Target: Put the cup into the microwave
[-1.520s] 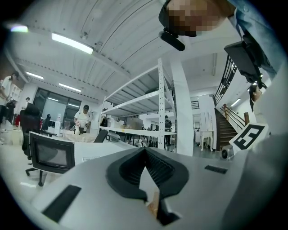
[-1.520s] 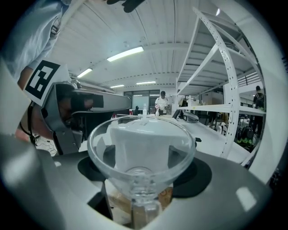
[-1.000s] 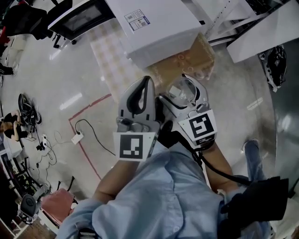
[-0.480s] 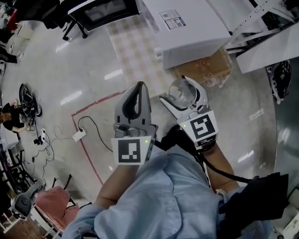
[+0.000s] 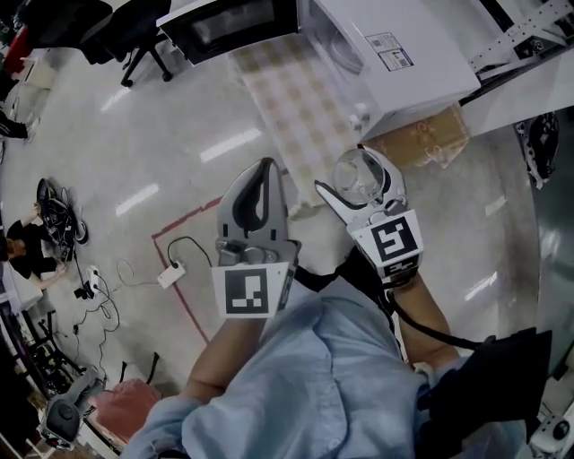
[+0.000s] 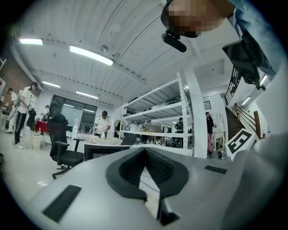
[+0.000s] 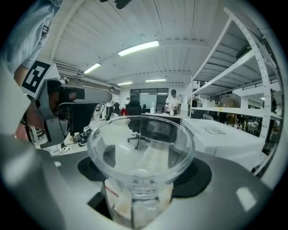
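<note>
standing upright, cup clamped between jaws of right gripper.

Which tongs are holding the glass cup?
The right tongs, closed round the clear cup; the left tongs are shut with nothing between them.

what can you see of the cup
The cup is clear, glass or plastic, with a wide flaring rim over a narrower lower body. It looks empty and stands upright, mouth up. The right gripper holds it by the lower body, a dark pad on each side, in the air above the floor. Nothing else touches it. The microwave is ahead, not yet reached.
</note>
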